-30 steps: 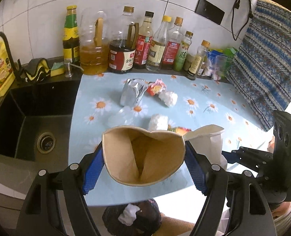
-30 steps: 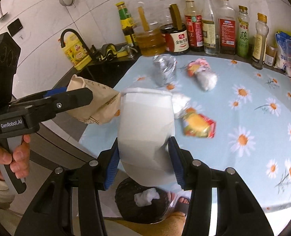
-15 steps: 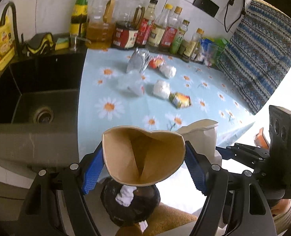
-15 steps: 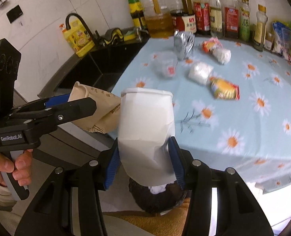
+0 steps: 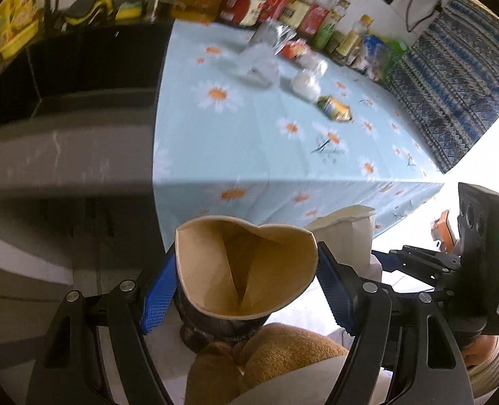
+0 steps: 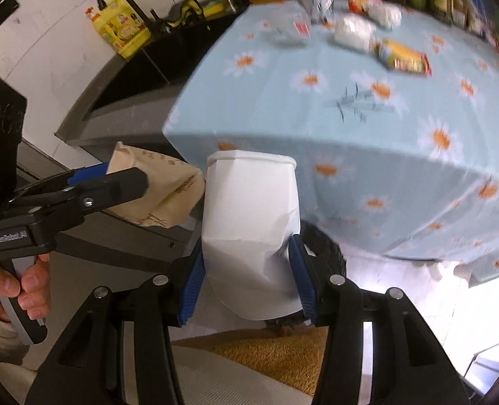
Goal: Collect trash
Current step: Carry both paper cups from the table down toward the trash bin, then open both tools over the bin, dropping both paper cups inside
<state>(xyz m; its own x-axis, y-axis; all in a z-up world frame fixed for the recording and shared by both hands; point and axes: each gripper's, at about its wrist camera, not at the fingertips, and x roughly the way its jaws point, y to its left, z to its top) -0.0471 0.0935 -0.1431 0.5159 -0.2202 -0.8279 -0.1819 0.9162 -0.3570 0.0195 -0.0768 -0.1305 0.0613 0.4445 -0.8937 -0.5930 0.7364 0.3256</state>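
My left gripper (image 5: 246, 287) is shut on a crumpled brown paper cup (image 5: 246, 266), its mouth facing me. My right gripper (image 6: 247, 280) is shut on a white paper cup (image 6: 249, 222). Both are below the table's front edge, just above a black trash bin (image 5: 215, 329), mostly hidden behind the cups; its rim shows in the right wrist view (image 6: 327, 243). The white cup (image 5: 347, 229) and the right gripper (image 5: 425, 263) show at the right of the left wrist view. More trash lies on the daisy tablecloth (image 5: 266, 141): a yellow wrapper (image 5: 335, 109), white wads (image 5: 305, 82), clear plastic (image 5: 259, 64).
A black sink (image 5: 63, 64) lies left of the table. Several bottles (image 5: 283, 3) line the back wall. A patterned blue cloth (image 5: 452, 77) hangs at the right. My knees in tan fabric (image 5: 266, 354) are just under the grippers.
Both grippers have pulled back off the table and dropped below its front edge with their cups. The bin has gone from below the cups to hidden behind them.
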